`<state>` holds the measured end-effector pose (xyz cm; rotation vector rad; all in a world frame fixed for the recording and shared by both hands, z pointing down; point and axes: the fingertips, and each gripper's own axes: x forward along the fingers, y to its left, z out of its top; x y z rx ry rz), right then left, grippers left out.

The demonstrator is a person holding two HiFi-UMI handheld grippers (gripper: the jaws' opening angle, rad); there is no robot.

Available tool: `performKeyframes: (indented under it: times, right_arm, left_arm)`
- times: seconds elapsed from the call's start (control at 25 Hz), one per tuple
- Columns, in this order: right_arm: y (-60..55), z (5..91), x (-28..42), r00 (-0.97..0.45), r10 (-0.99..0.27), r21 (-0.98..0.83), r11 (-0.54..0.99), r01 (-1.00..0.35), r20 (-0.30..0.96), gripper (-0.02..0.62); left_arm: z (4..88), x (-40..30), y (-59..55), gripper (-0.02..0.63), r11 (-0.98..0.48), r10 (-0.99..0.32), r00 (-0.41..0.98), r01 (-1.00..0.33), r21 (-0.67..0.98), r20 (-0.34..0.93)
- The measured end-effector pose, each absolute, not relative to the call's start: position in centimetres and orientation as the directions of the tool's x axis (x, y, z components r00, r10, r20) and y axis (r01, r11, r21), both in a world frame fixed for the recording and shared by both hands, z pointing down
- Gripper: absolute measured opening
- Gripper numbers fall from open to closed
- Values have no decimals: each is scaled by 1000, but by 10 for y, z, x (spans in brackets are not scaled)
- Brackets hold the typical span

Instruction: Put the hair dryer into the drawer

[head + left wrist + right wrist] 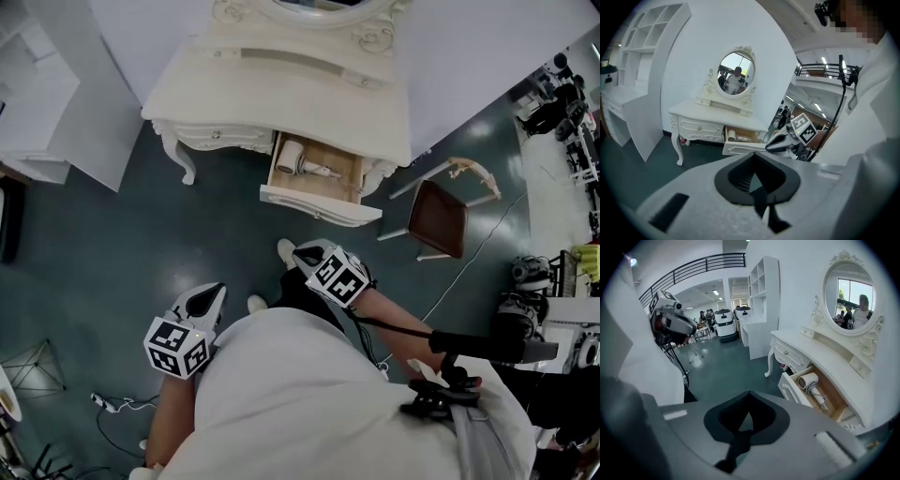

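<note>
A white dressing table (281,94) stands at the far side of the dark floor, with an oval mirror (736,73) on top. A brown-seated chair (441,217) stands off to its right. The table's right-hand drawer (319,204) is pulled out toward the person, its carved front the nearest part of the furniture.

The person stands back from the table with a gripper in each hand. The left gripper (217,291) is low and to the left, and the right gripper (298,251) is ahead of it, pointing up the scene toward the drawer. Both pairs of jaws are closed with nothing between them.

The hair dryer (305,165) already lies inside the open drawer. Its barrel is at the left end and its handle and cord run to the right, so its long axis follows the drawer's width, parallel to the drawer front.

From the jaws the drawer lies straight ahead and farther away. Its front is near the tip of the right gripper but clearly apart from it. The right gripper is plainly the nearer of the two, almost in line with the middle of the drawer front. If the drawer is to be shut, a push away from the person on that front panel looks like the right hand's job.
</note>
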<state>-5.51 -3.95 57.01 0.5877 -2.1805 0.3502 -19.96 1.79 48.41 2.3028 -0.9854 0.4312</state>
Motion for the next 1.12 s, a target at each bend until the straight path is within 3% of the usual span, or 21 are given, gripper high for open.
performKeyframes:
  times: [1.12]
  right_arm:
    - [-9, 548, -82, -598, -289, -17, 891, -453, 748, 0]
  left_arm:
    - [489, -201, 34, 3, -555, -536, 678, -732, 396, 503]
